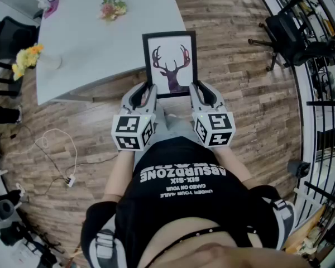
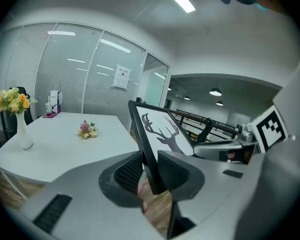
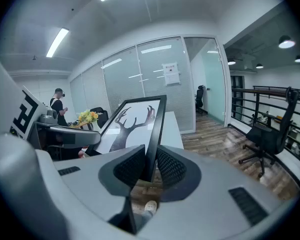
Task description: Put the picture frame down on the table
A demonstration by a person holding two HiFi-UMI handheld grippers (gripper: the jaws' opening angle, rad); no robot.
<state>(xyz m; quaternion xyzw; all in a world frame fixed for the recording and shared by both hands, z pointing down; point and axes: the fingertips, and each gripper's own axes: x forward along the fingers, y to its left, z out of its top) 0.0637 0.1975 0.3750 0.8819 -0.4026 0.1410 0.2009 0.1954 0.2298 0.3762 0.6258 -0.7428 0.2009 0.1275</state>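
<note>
While both grippers reach forward in the head view, the left gripper [image 1: 145,92] and right gripper [image 1: 198,91] each clamp a bottom corner of one frame [image 1: 169,63]. It rises beyond their fingers [image 1: 135,95] over the floor, at the table [image 1: 89,54] edge. Farther out are two bunches: a posy [image 1: 113,7] and yellow flowers [image 1: 27,57]. In the left gripper view, the fingers stand narrowly apart, pads pressing the frame's left edge. In the right gripper view, the same narrow grip holds its right edge.
</note>
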